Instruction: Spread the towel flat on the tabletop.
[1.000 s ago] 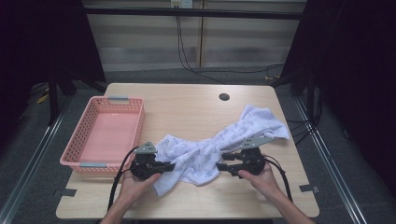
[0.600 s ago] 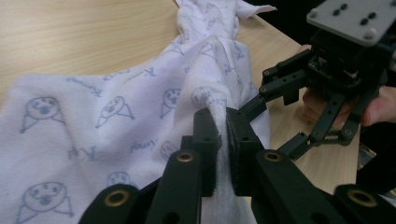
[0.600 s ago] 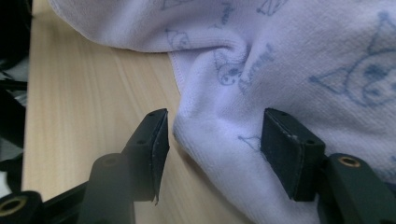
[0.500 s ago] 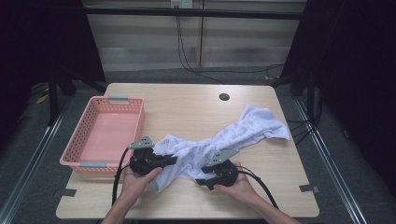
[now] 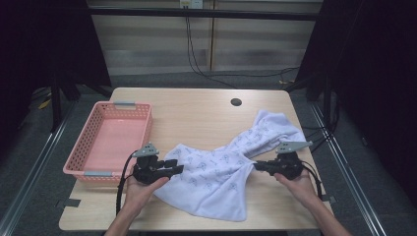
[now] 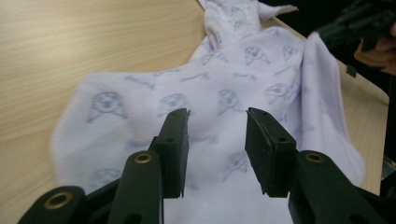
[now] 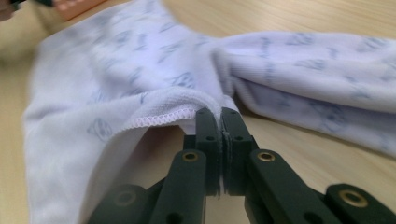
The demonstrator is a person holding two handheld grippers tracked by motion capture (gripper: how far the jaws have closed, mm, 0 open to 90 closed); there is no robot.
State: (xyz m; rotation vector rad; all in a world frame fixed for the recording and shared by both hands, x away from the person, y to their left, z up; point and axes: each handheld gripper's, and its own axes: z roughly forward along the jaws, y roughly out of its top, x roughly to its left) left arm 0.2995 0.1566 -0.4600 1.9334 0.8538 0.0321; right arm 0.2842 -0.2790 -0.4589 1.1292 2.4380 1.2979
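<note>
A white cloth (image 5: 221, 172) with pale blue prints lies crumpled across the wooden table (image 5: 196, 118), from front centre toward the right edge. My left gripper (image 5: 177, 166) sits at the cloth's left end. Its jaws have just been opening and stand apart over the cloth (image 6: 224, 74), so the left gripper (image 6: 217, 140) holds nothing. My right gripper (image 5: 255, 166) is at the cloth's narrow middle on the right. Its jaws have just been closing, and the right gripper (image 7: 219, 116) is shut on the stitched hem of the cloth (image 7: 140, 70).
A pink plastic basket (image 5: 81, 142) stands at the table's left side, close to the left hand. A round cable hole (image 5: 236, 102) sits in the far part of the tabletop. Bare wood lies between the basket and the cloth's far end.
The left jaws let go of the cloth and opened. The right gripper reached left to the cloth's middle, shut on its hem and drew back to the right with it.
</note>
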